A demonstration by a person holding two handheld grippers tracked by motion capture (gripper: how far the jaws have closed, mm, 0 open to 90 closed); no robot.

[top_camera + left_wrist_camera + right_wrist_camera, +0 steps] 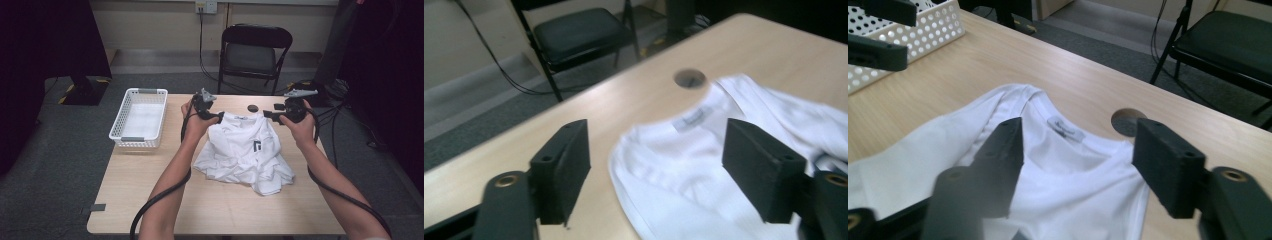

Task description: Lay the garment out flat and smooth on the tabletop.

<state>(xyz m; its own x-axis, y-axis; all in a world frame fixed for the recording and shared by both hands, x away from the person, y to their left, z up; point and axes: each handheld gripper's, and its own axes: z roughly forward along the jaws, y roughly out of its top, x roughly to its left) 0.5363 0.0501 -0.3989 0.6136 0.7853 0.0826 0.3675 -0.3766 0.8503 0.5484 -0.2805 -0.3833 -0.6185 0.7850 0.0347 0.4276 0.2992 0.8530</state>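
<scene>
Both grippers, left [218, 116] and right [266, 114], hovering with jaws apart at opposite shoulders of shirt [245, 152], lying crumpled mid-table, collar between and just below them, each hand equally near its shoulder.

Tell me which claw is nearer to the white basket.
Left. The left claw sits at the shirt's collar, on the side where the white basket stands; the right claw is at the collar's far side, farther from it.

Both my grippers at the collar of the crumpled white cotton T-shirt [245, 152].
My left gripper [216, 116] and right gripper [267, 114] flank its neckline; the white perforated plastic basket [119, 124] sits left of the shirt.
</scene>
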